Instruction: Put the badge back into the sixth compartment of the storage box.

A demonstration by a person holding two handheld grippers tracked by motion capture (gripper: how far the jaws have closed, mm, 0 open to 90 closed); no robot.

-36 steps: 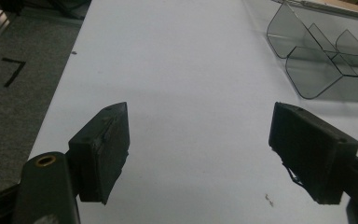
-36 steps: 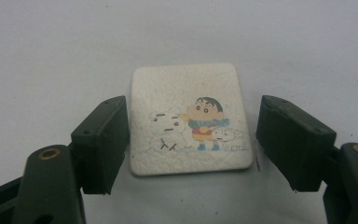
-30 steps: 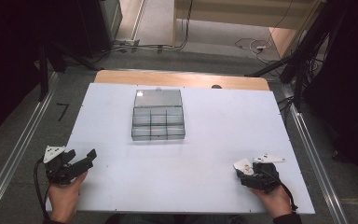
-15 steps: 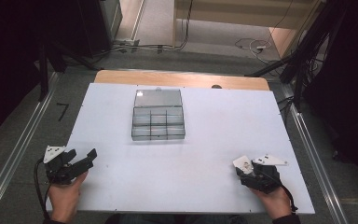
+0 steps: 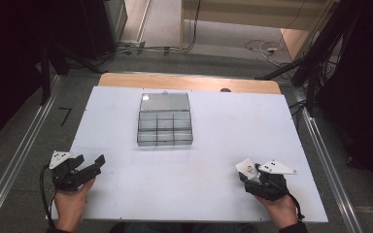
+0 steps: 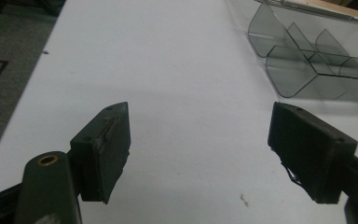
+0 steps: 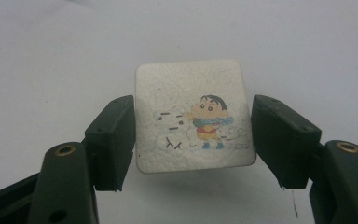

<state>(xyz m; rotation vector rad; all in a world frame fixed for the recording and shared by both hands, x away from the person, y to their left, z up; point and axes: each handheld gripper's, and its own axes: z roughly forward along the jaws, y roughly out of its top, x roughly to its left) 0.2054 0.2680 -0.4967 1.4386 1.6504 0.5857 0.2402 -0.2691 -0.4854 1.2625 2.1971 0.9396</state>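
Observation:
A white square tile [image 7: 193, 121] with a cartoon figure drawn on it sits between the jaws of my right gripper [image 7: 196, 140], which is shut on its left and right edges just above the white table. In the high view this tile [image 5: 247, 166] and the right gripper [image 5: 250, 174] are near the table's front right. At the front left, my left gripper [image 5: 90, 162] is open with nothing between its jaws [image 6: 198, 149]. A clear plastic compartment box [image 5: 165, 124] with its lid open stands at the table's middle back, and its near corner [image 6: 307, 60] shows in the left gripper view.
The white table [image 5: 199, 145] has a wooden strip [image 5: 189, 81] along its far edge. Metal rails [image 5: 14, 165] run along the floor on both sides, and cables [image 5: 262, 47] lie on the floor behind.
The right gripper and the white tile have edged slightly to the left. The left gripper has stayed where it was.

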